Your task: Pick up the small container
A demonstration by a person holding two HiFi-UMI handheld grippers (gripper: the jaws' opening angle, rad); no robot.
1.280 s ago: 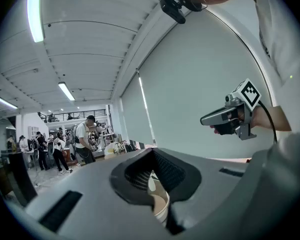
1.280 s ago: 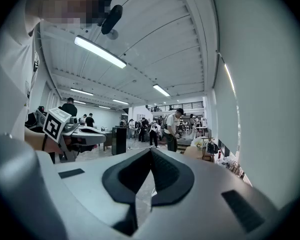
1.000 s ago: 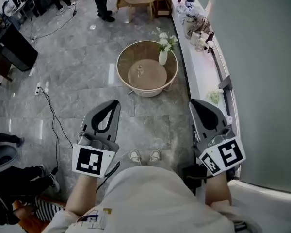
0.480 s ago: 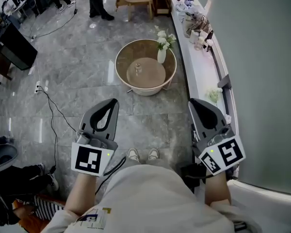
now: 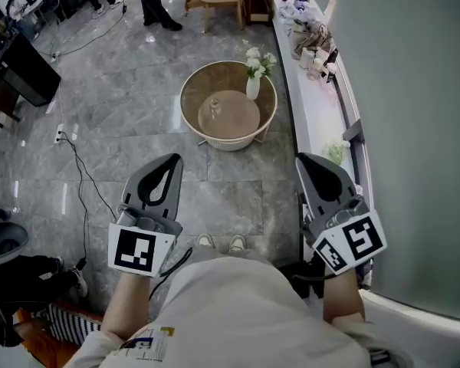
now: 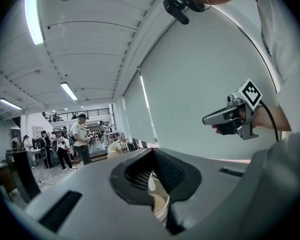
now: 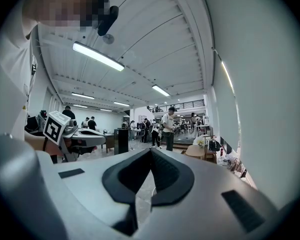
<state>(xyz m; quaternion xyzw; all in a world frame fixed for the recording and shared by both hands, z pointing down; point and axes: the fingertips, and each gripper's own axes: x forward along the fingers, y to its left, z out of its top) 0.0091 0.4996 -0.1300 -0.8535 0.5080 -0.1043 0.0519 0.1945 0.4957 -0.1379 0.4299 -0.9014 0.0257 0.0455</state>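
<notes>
Small clear container (image 5: pixel 213 106) stands on the round glass-topped table with a pale rim (image 5: pixel 231 142), left of a white vase of flowers (image 5: pixel 253 88), well apart from both grippers. Since a second ago the table has crept up the head view and my shoes have slid lower, so I judge I'm only approaching. My left gripper (image 5: pixel 169 163) has its jaws together on nothing, and so does my right gripper (image 5: pixel 308 163)
</notes>
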